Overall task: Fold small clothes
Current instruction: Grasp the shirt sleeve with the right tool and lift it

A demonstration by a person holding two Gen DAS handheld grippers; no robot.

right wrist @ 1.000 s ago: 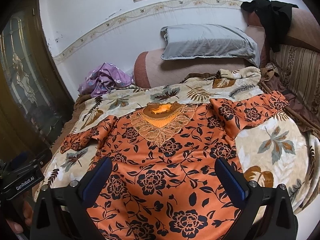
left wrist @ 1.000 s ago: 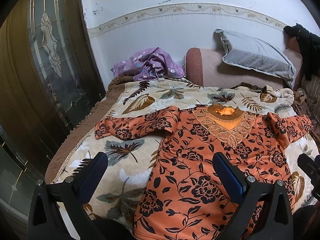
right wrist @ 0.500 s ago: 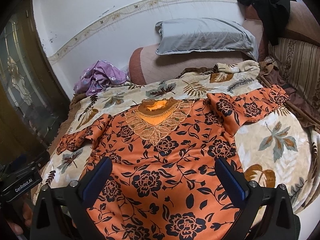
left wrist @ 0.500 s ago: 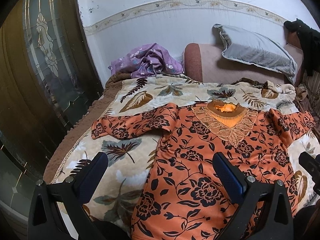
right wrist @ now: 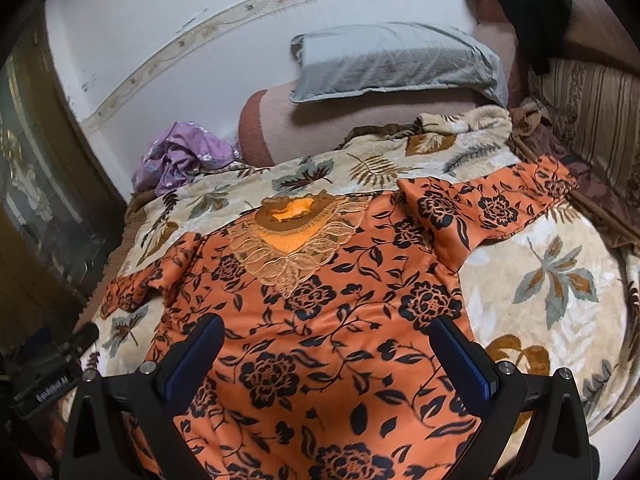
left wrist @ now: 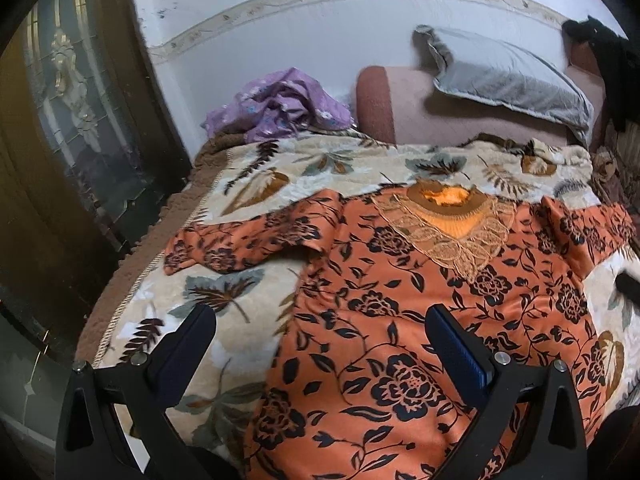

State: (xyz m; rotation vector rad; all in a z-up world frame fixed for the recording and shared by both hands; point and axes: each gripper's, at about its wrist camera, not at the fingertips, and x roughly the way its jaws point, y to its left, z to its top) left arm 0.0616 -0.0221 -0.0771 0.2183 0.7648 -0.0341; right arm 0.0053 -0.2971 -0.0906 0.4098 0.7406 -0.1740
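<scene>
An orange top with black flowers (left wrist: 408, 312) (right wrist: 328, 320) lies flat, front up, on a leaf-print blanket (left wrist: 208, 292) (right wrist: 540, 280), lace collar toward the wall. Its left sleeve (left wrist: 248, 240) stretches toward the bed's left edge; its right sleeve (right wrist: 492, 208) reaches to the right. My left gripper (left wrist: 320, 336) hovers open above the garment's lower left side edge, holding nothing. My right gripper (right wrist: 328, 344) hovers open over the lower middle of the top, also with nothing in it. In the right wrist view the left gripper's body (right wrist: 44, 376) shows at the far left.
A crumpled purple cloth (left wrist: 276, 108) (right wrist: 180, 156) sits at the bed's far left corner. A grey pillow (left wrist: 512, 76) (right wrist: 392, 60) rests on a pink bolster (right wrist: 264, 128) by the wall. Dark clothing (right wrist: 524, 8) hangs at the right. A glass-panelled door (left wrist: 80, 120) borders the left.
Both grippers have moved forward and lower toward the top, which now looks larger. Their jaws stay open and the garment has not shifted.
</scene>
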